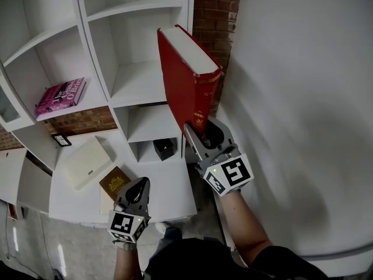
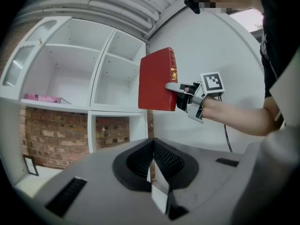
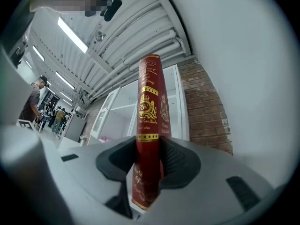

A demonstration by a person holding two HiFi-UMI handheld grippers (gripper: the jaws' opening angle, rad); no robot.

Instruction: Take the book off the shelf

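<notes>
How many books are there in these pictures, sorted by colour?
Red book, gripped in the right claw: 1
Pink book: 1
Brown book: 1
Cream slab, a book or a flat box, I cannot tell which: 1
Total: 3 sure books, 4 if the cream one counts.

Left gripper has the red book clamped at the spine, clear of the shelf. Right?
Wrong gripper. The right gripper has the red book clamped at the spine, clear of the shelf; the right gripper view shows its jaws pressed on the book. The left gripper is shut on nothing.
</notes>
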